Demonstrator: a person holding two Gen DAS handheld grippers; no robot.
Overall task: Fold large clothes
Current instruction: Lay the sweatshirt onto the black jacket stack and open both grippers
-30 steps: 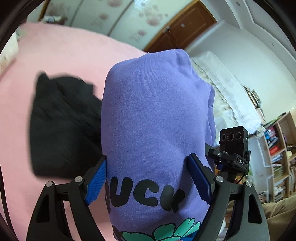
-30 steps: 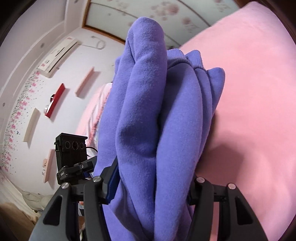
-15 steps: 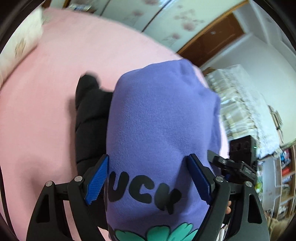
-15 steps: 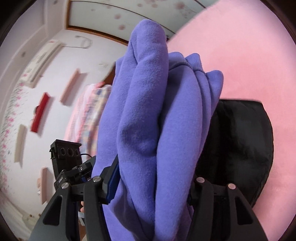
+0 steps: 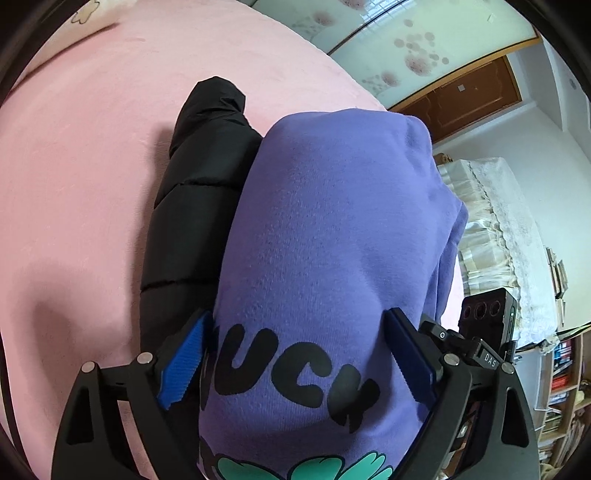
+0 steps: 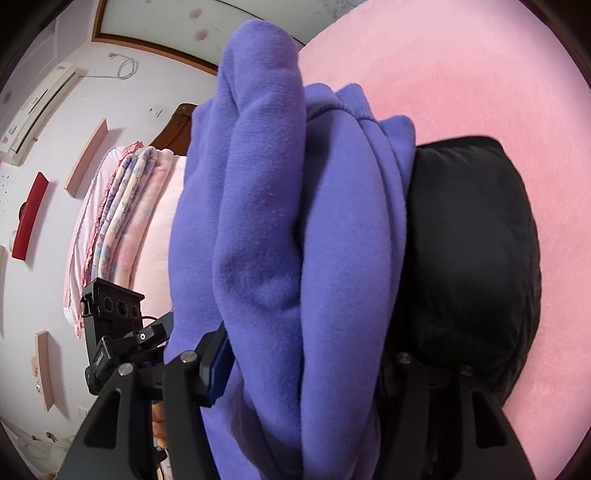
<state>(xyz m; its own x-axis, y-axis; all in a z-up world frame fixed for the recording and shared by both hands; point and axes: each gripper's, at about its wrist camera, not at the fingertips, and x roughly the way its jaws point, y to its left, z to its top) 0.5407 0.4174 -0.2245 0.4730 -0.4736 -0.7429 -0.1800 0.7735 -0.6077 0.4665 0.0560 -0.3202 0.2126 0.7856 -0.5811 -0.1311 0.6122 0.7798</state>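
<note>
A folded purple sweatshirt (image 5: 332, 240) with black letters and a teal flower fills the left wrist view. My left gripper (image 5: 295, 362) is shut on its thick fold, blue pads pressing each side. In the right wrist view the same purple sweatshirt (image 6: 288, 240) shows as stacked folds, and my right gripper (image 6: 306, 369) is shut on it. A folded black puffer jacket (image 5: 199, 221) lies on the pink bed just under and beside the sweatshirt; it also shows in the right wrist view (image 6: 469, 258).
The pink bed (image 5: 74, 166) spreads left and ahead, with a pillow (image 5: 88, 14) at its far corner. Folded pink blankets (image 6: 114, 214) lie by the wall. A lace-covered cabinet (image 5: 495, 229) and bookshelves (image 5: 561, 376) stand at the right.
Both grippers have carried the purple sweatshirt over toward the black jacket, which now lies right beside and under it. The grip on the sweatshirt is unchanged.
</note>
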